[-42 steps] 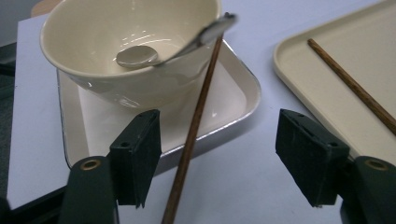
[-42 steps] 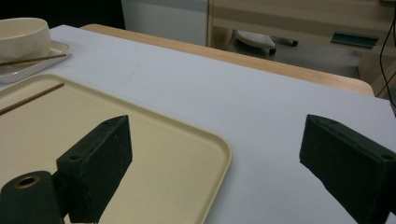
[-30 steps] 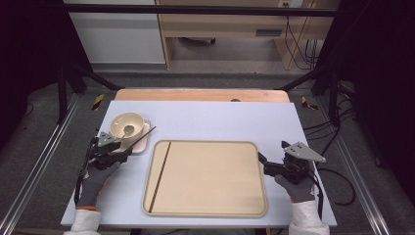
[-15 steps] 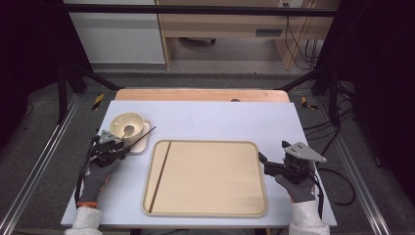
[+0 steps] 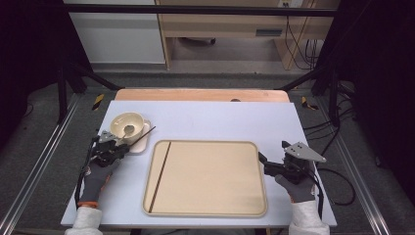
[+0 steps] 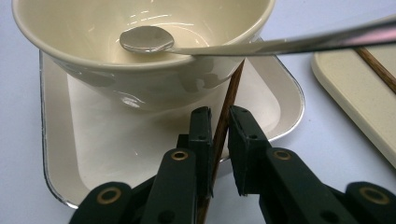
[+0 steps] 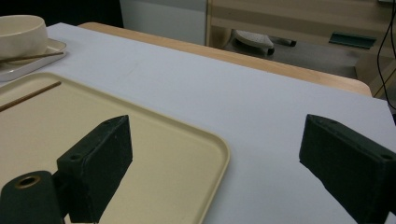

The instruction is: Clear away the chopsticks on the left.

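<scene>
**A:** What does my left gripper (image 6: 218, 133) have?

**B:** In the left gripper view its jaws are nearly closed around a brown chopstick (image 6: 225, 122). The left jaw presses the stick; I can't tell whether the right jaw touches it. The stick runs up from the bottom centre of the frame toward the bowl (image 6: 140, 51).

**A:** And where's that stick on the table?

**B:** In the high view I see it at the left of the frame, lying across the small square plate (image 5: 139, 145) beside the bowl, its tip sticking out to the upper right toward the tray (image 5: 205, 211). The bowl stands on that plate with a metal spoon (image 6: 196, 43) resting in it, handle over the rim.

**A:** My other hand?

**B:** The right gripper (image 5: 262, 161) sits at the right of the high view, just off the tray's right edge. In the right gripper view I see its jaws spread wide with nothing between them, one over the tray corner, one over the white tabletop (image 7: 261, 107). A second chopstick (image 5: 160, 176) lies along the tray's left side.
</scene>
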Tool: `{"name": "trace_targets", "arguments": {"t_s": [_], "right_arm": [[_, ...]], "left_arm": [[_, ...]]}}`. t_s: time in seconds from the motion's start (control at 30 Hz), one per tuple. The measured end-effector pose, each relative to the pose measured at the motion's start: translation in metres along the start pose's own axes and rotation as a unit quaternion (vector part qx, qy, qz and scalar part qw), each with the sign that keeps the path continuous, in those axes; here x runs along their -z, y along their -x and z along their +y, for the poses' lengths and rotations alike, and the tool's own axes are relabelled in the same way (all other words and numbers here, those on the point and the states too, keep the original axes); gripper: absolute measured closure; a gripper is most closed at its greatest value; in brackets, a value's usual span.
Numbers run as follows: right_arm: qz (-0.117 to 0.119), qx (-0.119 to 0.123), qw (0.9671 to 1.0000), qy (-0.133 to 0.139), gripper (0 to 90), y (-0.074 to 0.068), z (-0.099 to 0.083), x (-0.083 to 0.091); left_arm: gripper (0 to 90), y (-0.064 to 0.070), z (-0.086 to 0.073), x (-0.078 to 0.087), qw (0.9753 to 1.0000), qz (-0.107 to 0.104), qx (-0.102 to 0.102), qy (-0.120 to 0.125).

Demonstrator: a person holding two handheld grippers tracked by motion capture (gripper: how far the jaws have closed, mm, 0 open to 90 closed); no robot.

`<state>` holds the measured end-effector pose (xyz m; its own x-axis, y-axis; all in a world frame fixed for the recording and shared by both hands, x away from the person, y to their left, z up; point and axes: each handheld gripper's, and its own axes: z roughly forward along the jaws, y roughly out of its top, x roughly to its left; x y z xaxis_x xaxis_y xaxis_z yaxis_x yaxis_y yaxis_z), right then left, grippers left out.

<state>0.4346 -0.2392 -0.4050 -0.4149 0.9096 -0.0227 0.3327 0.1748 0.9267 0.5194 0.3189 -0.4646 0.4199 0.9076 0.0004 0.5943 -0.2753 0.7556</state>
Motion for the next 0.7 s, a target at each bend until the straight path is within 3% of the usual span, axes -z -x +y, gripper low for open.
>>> {"name": "trace_targets", "arguments": {"t_s": [0.7], "right_arm": [[-0.002,0.000,1.0000,0.004,9.6,0.001,0.001,0.002]], "left_arm": [[85.3,0.016,0.004,0.008,0.9993,-0.022,-0.031,0.006]]}}
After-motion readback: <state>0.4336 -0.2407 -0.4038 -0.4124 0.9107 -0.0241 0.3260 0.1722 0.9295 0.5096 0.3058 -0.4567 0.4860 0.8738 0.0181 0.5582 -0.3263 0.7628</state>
